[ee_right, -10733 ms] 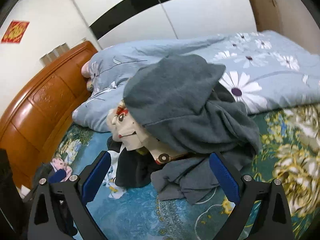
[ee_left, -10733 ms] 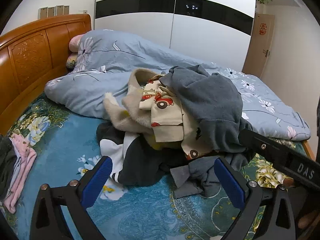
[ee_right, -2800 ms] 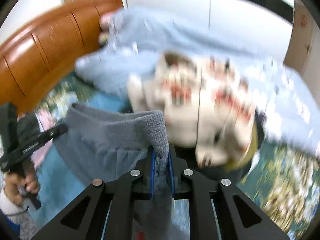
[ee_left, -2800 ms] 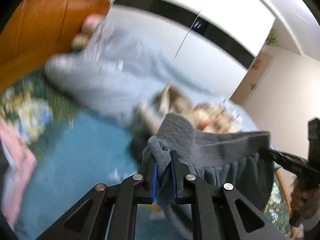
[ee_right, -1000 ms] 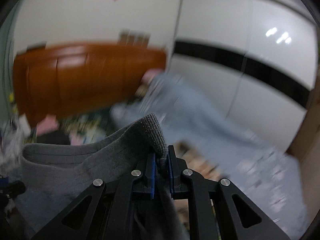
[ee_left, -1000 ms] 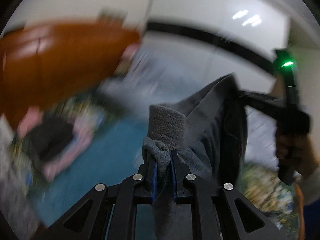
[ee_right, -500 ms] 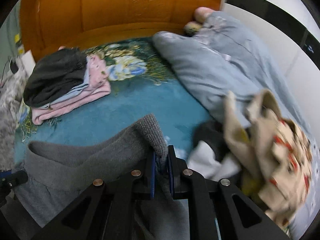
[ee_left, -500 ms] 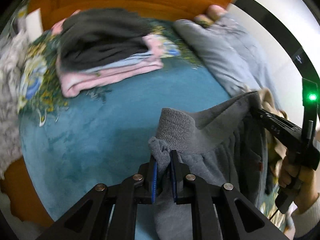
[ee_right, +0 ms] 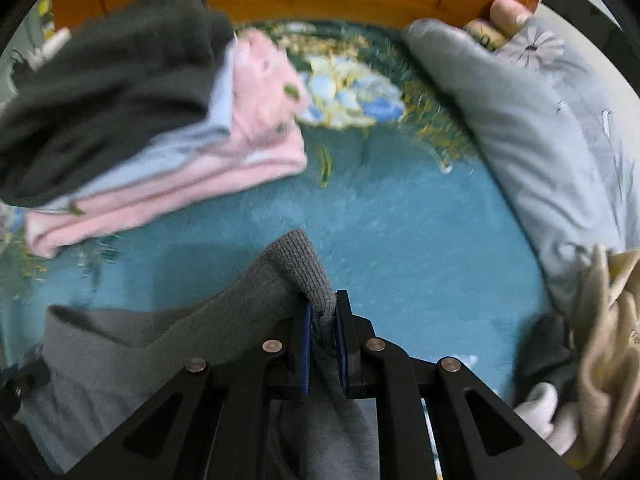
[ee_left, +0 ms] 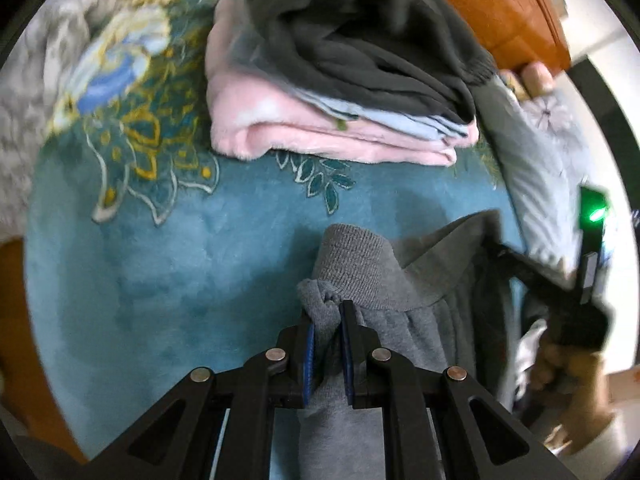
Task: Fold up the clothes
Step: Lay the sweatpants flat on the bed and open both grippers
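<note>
Between both grippers a grey sweatshirt (ee_left: 420, 280) is stretched by its ribbed hem, each end pinched: left gripper (ee_left: 327, 344), right gripper (ee_right: 323, 336). It is likely held spread for laying flat on the teal bed (ee_right: 400, 232) beneath. Beyond the fingertips a folded stack (ee_left: 340, 80) is seen.

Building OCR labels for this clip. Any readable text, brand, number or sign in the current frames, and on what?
None readable.
Right hand-held gripper: green light on its body, no legible lettering at this blur.
Grey pants, folded stack, blanket: no print or tags visible.
</note>
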